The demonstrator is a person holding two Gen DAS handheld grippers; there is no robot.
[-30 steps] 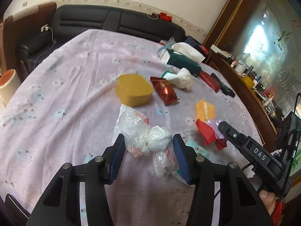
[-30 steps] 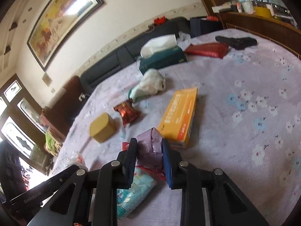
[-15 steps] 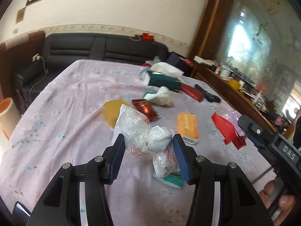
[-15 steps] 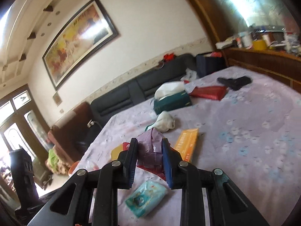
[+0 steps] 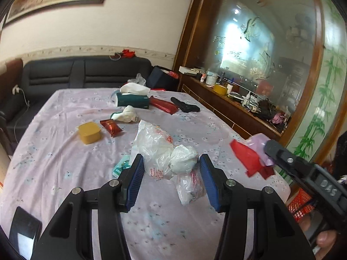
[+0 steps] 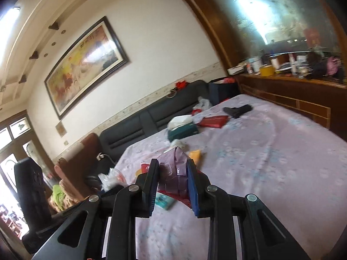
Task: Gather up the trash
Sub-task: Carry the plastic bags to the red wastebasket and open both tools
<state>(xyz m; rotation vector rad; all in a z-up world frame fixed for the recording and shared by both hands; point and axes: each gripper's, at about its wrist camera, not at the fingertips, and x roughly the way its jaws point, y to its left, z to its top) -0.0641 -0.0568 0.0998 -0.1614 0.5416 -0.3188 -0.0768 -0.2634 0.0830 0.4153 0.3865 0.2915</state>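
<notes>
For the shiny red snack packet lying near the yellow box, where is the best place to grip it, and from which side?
The red snack packet lies flat on the tablecloth, just right of the yellow box. I would come from above and pinch across its puffed middle, fingers on the two long edges. The crimped ends look thin and slippery, and the right side has more free space.

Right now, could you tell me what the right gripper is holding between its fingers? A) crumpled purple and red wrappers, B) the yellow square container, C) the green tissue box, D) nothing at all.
A: in the right wrist view the right gripper is clamped on the purple and red wrappers, while the yellow container and tissue box lie on the table.
</notes>
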